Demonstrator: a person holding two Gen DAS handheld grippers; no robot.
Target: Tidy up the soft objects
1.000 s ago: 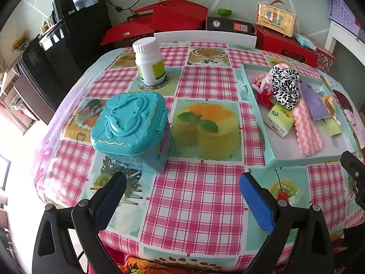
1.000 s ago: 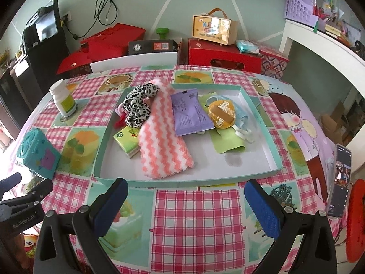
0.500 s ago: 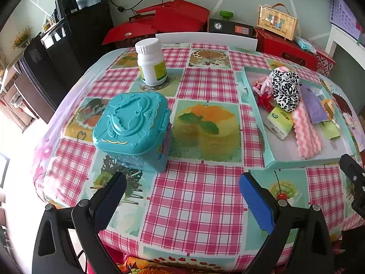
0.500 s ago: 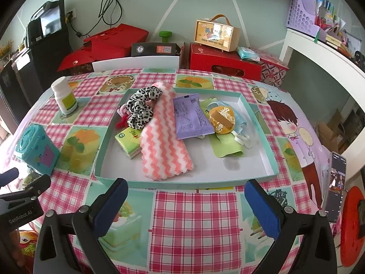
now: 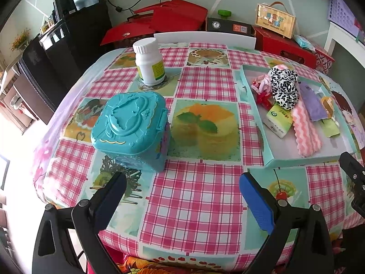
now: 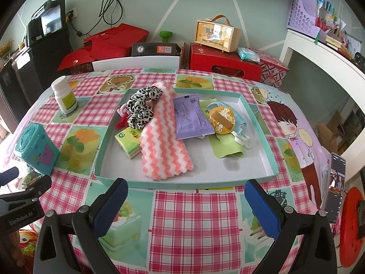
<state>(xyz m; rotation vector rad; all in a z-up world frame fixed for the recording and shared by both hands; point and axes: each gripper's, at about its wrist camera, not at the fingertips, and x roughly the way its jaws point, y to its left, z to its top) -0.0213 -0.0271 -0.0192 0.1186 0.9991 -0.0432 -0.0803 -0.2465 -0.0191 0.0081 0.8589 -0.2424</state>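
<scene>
A shallow teal tray [image 6: 257,116] on the checked table holds a pink-and-white wavy cloth [image 6: 163,137], a leopard-print scrunchie [image 6: 141,107], a green tissue pack [image 6: 129,140], a purple sachet [image 6: 190,116], an orange pouch [image 6: 222,119], a green sachet [image 6: 224,147] and small pink and red hair ties [image 6: 122,116]. The tray also shows in the left wrist view [image 5: 262,137]. A closed teal plastic box [image 5: 132,125] stands just ahead of my left gripper [image 5: 182,201], which is open and empty. My right gripper [image 6: 186,205] is open and empty, just short of the tray's near rim.
A white pill bottle [image 5: 150,61] stands behind the teal box. A phone [image 6: 334,183] lies at the table's right edge. Red boxes [image 6: 224,61] and a white board [image 6: 135,61] sit behind the table. A white desk [image 6: 324,52] stands at the right.
Both grippers have drawn back and risen a little, so the table looks slightly farther away. Both stay open. Nothing on the table has moved.
</scene>
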